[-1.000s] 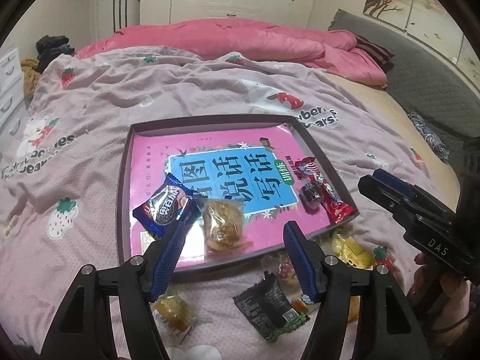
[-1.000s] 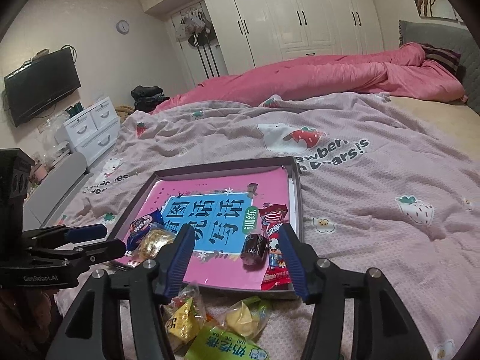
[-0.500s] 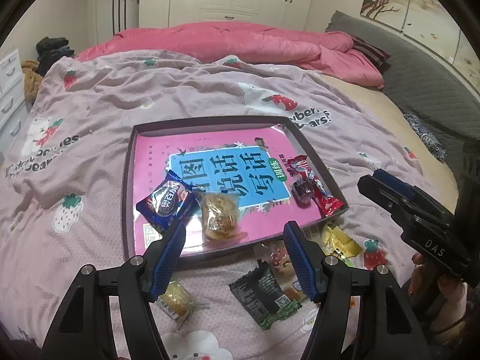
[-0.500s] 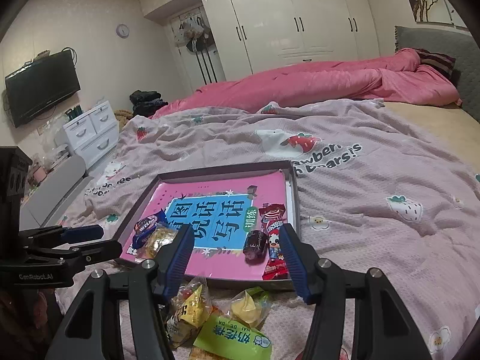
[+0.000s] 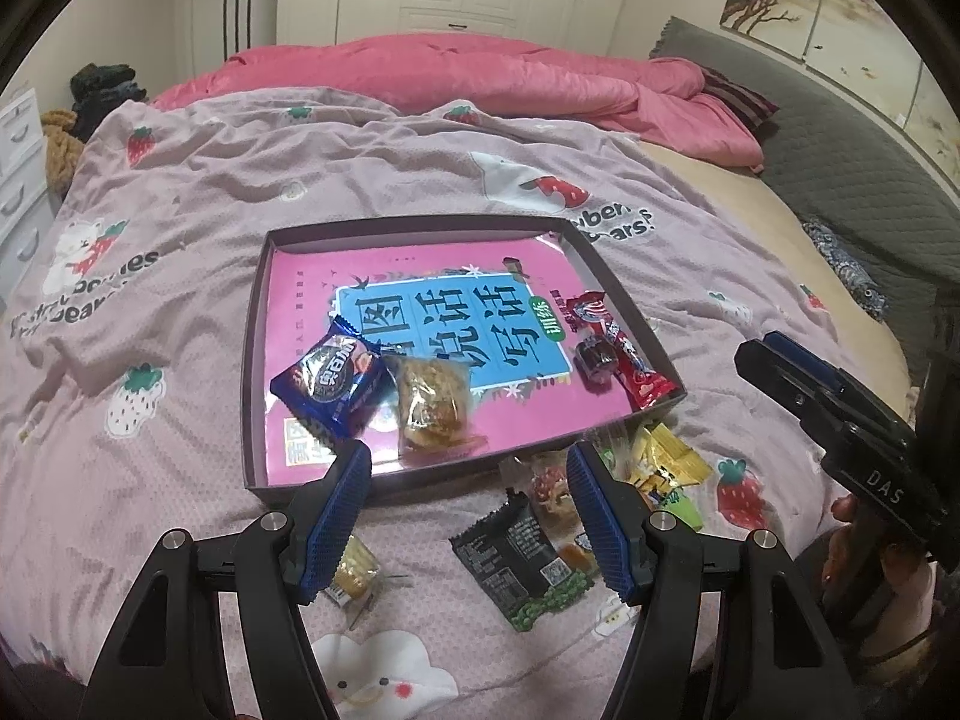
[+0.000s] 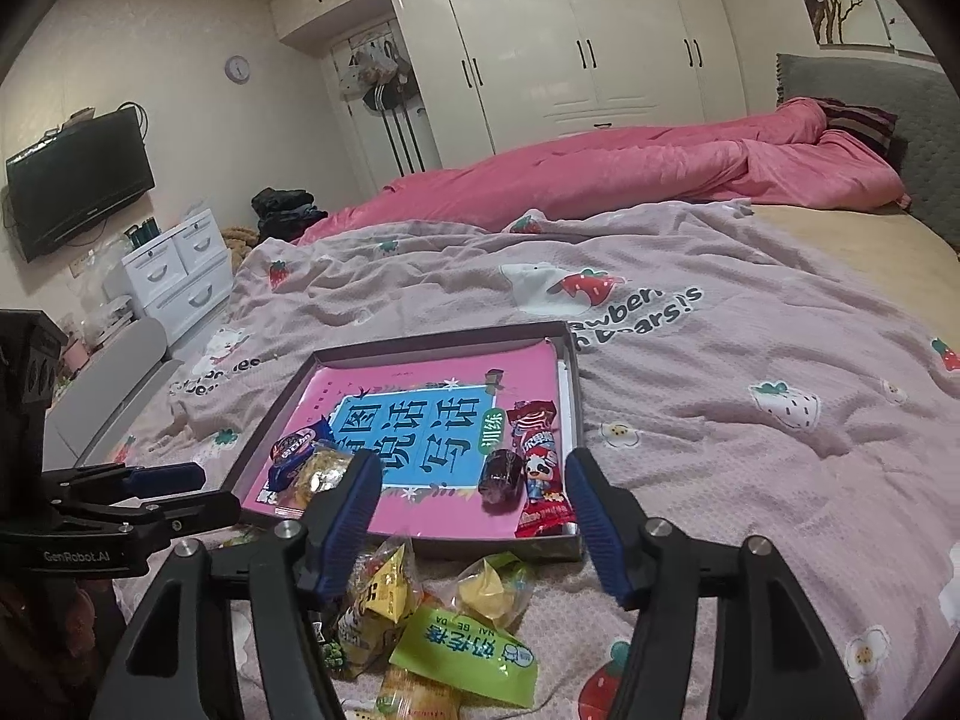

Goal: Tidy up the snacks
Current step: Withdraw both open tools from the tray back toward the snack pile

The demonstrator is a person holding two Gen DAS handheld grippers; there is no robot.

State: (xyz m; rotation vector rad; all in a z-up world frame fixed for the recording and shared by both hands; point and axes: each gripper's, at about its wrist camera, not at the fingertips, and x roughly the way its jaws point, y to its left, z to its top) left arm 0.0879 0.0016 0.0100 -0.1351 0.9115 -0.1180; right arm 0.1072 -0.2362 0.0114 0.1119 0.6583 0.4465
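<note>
Both grippers hover with jaws apart over snacks on a bed, holding nothing.

The shallow tray (image 5: 255,360) lies on the strawberry-print blanket (image 5: 180,192) and holds 4 snacks: a blue packet (image 5: 330,384) touching a clear-wrapped pastry (image 5: 432,408) at its near left, and a dark candy (image 5: 594,360) beside a red packet (image 5: 624,354) at its right. The left gripper (image 5: 468,516) hangs over the tray's near edge, above a black packet (image 5: 528,558). The right gripper (image 6: 474,528) hangs above yellow packets (image 6: 384,594) and a green packet (image 6: 468,654) lying outside the tray.
</note>
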